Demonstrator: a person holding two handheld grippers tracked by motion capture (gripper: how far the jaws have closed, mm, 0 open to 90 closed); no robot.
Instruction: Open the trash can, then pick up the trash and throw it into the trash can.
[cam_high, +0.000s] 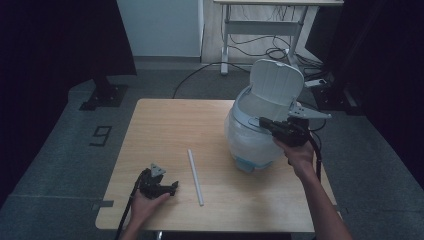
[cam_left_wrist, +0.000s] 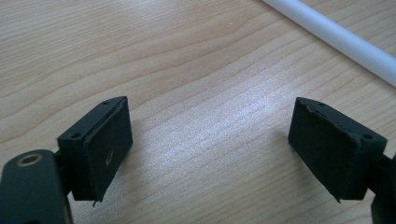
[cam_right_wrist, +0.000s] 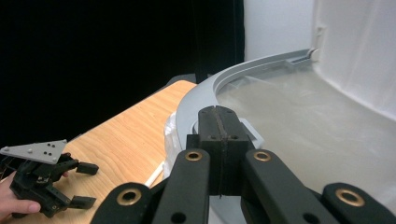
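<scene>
The right hand-held gripper is hovering clenched, with nothing between its jaws, at the grey rim of the open-lidded bin, which is standing near the worktop's right edge. The left hand-held gripper is lying released near the front edge, with the white tube just beside it and bare wood between them.
</scene>
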